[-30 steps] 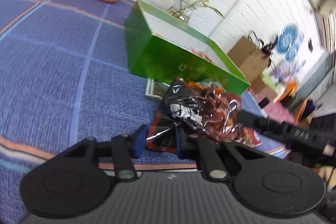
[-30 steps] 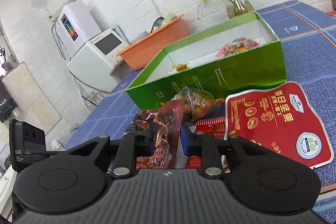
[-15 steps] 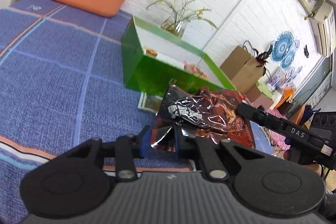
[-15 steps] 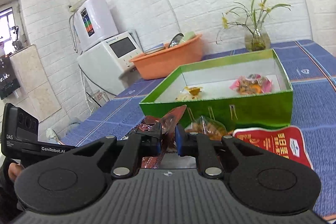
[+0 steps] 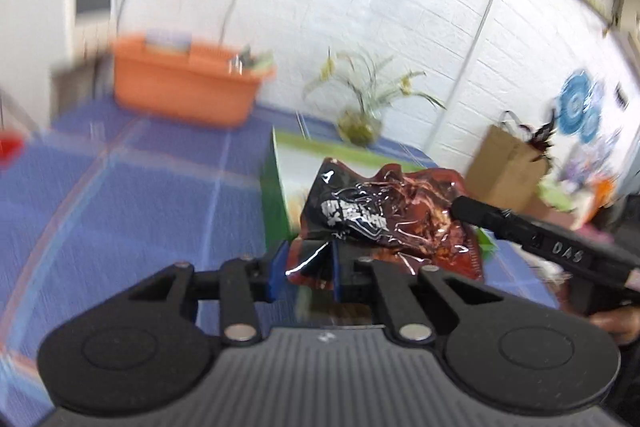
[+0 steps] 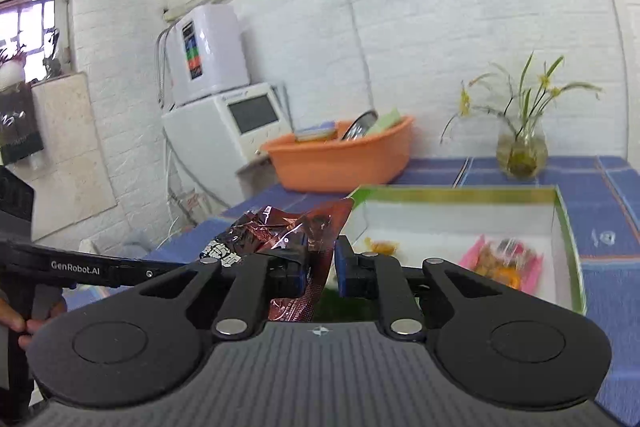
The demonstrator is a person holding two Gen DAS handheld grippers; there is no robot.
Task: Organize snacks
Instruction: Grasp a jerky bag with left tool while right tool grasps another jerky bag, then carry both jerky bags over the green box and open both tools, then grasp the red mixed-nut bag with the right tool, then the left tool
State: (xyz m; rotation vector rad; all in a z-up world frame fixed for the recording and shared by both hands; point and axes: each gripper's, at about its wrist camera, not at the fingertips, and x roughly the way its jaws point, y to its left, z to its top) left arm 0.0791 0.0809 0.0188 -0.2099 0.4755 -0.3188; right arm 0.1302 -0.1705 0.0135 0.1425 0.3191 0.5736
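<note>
Item: dark red snack pouch (image 5: 394,215), glossy crinkled film, judged light, limp and slippery, best taken by its flat sealed edges, held centre frame before the green box (image 6: 560,227), left gripper (image 5: 306,269) and right gripper (image 6: 320,263) each clamped on an edge.

The right gripper (image 6: 320,265) pinched a dark red snack bag (image 6: 280,239) at one edge. The left gripper (image 6: 120,271) reached in from the side and touched the bag too. Behind the bag sat a green box (image 6: 568,235) with two snacks (image 6: 500,259) inside. Past the box stood an orange tub (image 6: 340,159) and a vase (image 6: 520,151).
</note>
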